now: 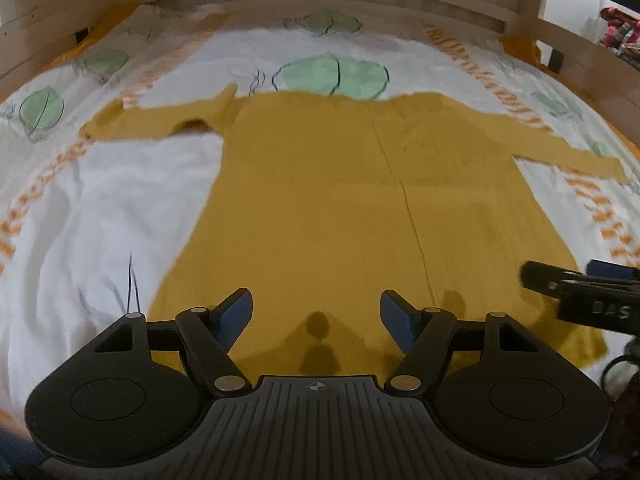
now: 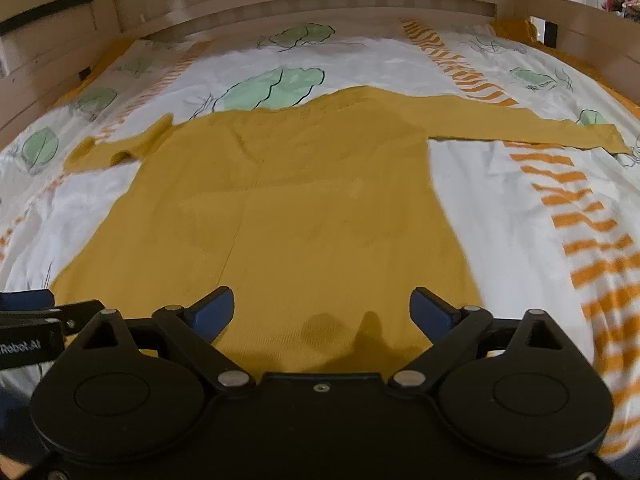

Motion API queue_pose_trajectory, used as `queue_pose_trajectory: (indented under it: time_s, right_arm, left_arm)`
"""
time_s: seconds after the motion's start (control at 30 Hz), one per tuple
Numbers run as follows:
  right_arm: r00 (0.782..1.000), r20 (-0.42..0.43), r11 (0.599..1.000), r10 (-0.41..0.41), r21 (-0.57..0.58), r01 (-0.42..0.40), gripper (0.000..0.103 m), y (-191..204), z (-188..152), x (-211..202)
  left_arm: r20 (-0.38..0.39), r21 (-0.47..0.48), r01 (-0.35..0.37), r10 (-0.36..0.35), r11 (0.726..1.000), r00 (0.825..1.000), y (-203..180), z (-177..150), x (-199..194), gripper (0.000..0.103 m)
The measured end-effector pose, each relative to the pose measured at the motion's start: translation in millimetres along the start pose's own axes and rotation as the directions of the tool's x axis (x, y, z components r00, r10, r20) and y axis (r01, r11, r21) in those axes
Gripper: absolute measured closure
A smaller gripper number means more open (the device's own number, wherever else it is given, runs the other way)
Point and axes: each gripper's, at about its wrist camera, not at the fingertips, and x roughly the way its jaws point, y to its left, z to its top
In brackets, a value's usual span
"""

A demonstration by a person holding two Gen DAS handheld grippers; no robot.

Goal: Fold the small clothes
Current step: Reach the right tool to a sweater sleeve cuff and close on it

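Left wrist view: mustard sweater (image 1: 340,200) flat on bedspread (image 1: 120,200), sleeves outspread.

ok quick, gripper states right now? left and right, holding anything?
Left gripper: open, holding nothing, above the yellow top's hem.
Right gripper: open, holding nothing, also above the hem.

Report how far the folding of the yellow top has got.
Done: the yellow top is spread flat on the bedspread, right sleeve straight. In hand: nothing; the left gripper and right gripper are open at the hem. Left: every fold; the left sleeve lies doubled over.
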Motion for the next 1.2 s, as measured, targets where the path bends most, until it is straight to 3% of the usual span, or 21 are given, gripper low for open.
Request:
queue_pose_trajectory:
  time_s: [0.37,0.57,0.77,0.97,1.03,1.2]
  right_arm:
    - [0.999,0.003,0.998,-0.038,0.044,0.038,0.003,-47.5,86.0,54.8]
    - [0.991,-0.012,0.99,-0.13,0.058,0.13,0.002,-83.5,119.6,89.5]
    - [0.985,-0.028,0.979,-0.17,0.11,0.172,0.002,-122.5,134.6,118.2]
    - [0.969,-0.037,0.935,-0.243,0.255,0.244,0.002,-189.0,143.3,130.7]
    - [0.961,-0.036,0.912,-0.274,0.308,0.272,0.002,-213.4,144.5,132.6]
    - [0.939,-0.05,0.851,-0.341,0.408,0.331,0.002,-272.6,142.6,137.1]
  left_arm:
    - [0.042,-0.003,-0.026,0.026,1.0,0.999,14.8,83.0,67.8,0.034]
    - [0.059,-0.028,-0.04,0.042,0.999,0.997,17.4,109.3,116.0,0.034]
    - [0.041,-0.008,-0.067,0.067,0.998,0.997,17.7,114.8,157.4,0.034]
    - [-0.018,-0.096,-0.018,0.016,0.995,1.0,23.7,110.9,187.2,0.032]
    - [0.04,-0.078,-0.035,0.038,0.996,0.998,20.5,103.9,185.8,0.031]
    - [0.122,-0.037,-0.064,0.068,0.997,0.99,11.5,89.9,189.6,0.015]
